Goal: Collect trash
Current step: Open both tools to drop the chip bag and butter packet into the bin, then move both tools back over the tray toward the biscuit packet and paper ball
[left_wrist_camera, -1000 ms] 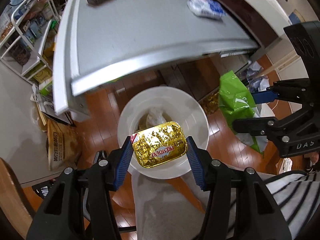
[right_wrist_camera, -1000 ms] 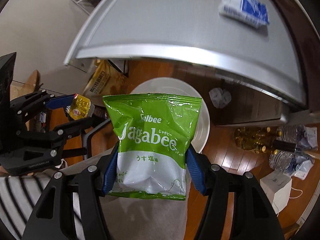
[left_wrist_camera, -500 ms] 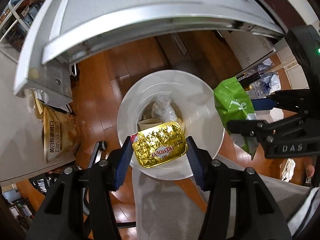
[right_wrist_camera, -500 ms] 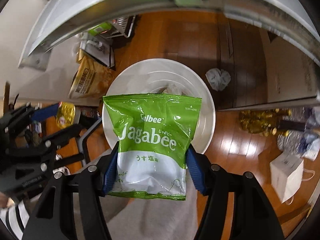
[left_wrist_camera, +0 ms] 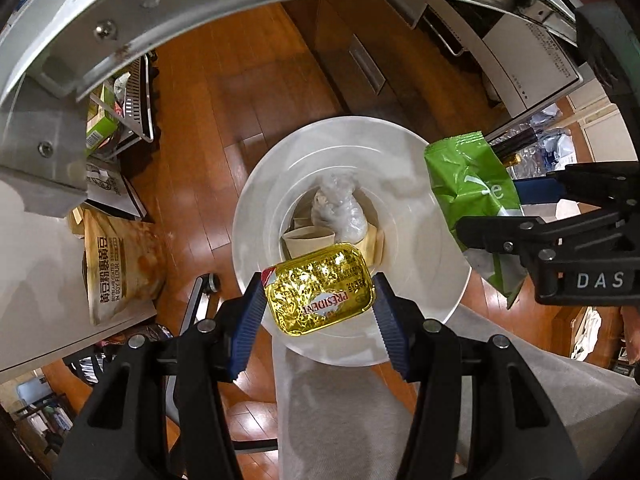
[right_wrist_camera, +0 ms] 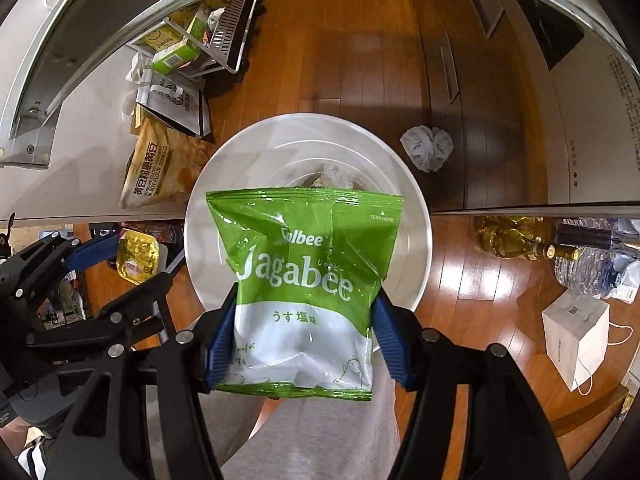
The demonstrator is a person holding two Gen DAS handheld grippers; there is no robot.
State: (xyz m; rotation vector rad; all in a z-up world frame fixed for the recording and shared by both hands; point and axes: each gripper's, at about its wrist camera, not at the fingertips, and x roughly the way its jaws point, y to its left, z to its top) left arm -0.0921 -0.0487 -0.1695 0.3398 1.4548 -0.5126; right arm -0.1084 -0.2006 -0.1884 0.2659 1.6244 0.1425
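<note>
My left gripper (left_wrist_camera: 318, 294) is shut on a gold foil butter packet (left_wrist_camera: 320, 290), held over the near rim of a round white trash bin (left_wrist_camera: 408, 184) on the wooden floor. Inside the bin lie crumpled plastic and paper cups. My right gripper (right_wrist_camera: 304, 320) is shut on a green Jagabee snack bag (right_wrist_camera: 304, 264), which hangs over the same bin (right_wrist_camera: 208, 216) and hides most of its inside. In the left wrist view the green bag (left_wrist_camera: 472, 188) shows at the bin's right edge; in the right wrist view the gold packet (right_wrist_camera: 138, 256) shows at the left.
The metal table edge (left_wrist_camera: 240, 4) arches overhead. A soy flour bag (left_wrist_camera: 120, 268) and a wire rack (left_wrist_camera: 132, 100) stand left of the bin. A crumpled paper ball (right_wrist_camera: 427, 148) lies on the floor. Bottles (right_wrist_camera: 516, 242) and a white paper bag (right_wrist_camera: 576, 340) sit right. Grey trouser legs (left_wrist_camera: 340, 408) fill the foreground.
Both grippers have sunk below the table edge toward the bin, which now looks larger. The tabletop has slid out of view. Both items stay held.
</note>
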